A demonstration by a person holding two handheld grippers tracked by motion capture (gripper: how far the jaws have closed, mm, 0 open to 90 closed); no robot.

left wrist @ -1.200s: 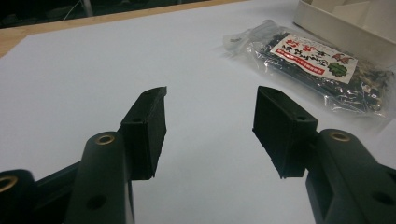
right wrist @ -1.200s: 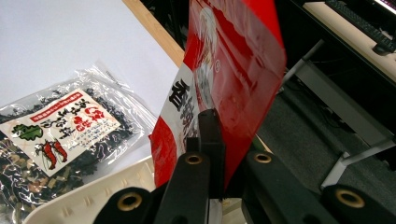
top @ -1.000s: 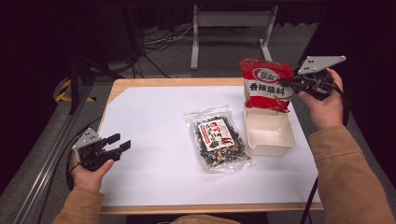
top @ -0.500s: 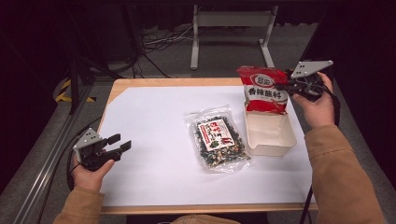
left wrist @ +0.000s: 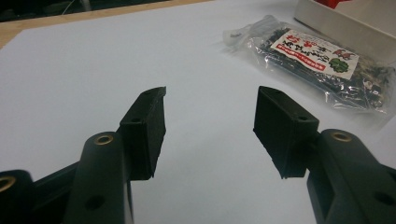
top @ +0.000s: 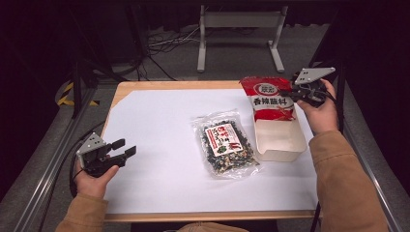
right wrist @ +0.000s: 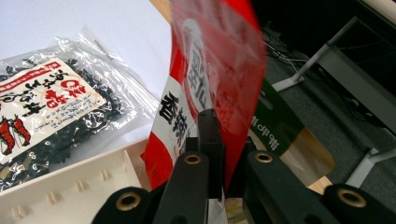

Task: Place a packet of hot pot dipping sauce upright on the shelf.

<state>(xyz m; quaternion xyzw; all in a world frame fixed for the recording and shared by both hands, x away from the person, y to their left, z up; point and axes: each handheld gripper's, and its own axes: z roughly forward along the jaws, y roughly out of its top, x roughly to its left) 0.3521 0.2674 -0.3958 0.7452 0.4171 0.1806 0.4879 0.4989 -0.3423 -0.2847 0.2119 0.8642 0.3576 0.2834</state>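
Right gripper (top: 296, 92) is clamped on the side edge of the red sauce packet (top: 270, 99). In the right gripper view the two black jaws are pressed together on the packet's (right wrist: 212, 70) thin edge, with the film rising above the tips. The packet hangs upright, slightly tilted, red top band uppermost, white panel with dark characters facing the person. Its lower end dips into the far end of the cream tray (top: 283, 145); whether it touches the tray floor, cannot tell. The tray sits at the right side of the white sheet (top: 159, 121) that covers the wooden table (top: 125, 89).

Clear bag of dark dried bits (top: 225, 145), with a red and white label, lies flat on the sheet just beside the tray's left wall, tilted a little. In the right gripper view this bag (right wrist: 46, 121) lies beyond the tray wall (right wrist: 60, 191), to the left of the packet.

Left gripper (top: 123, 150) sits low at the near left of the sheet, well apart from packet, bag and tray. Jaws stand apart with nothing between them; the left gripper view shows bare sheet (left wrist: 93, 60) in the gap, with the bag (left wrist: 322, 65) farther off at upper right and the tray corner (left wrist: 345, 23) behind it.
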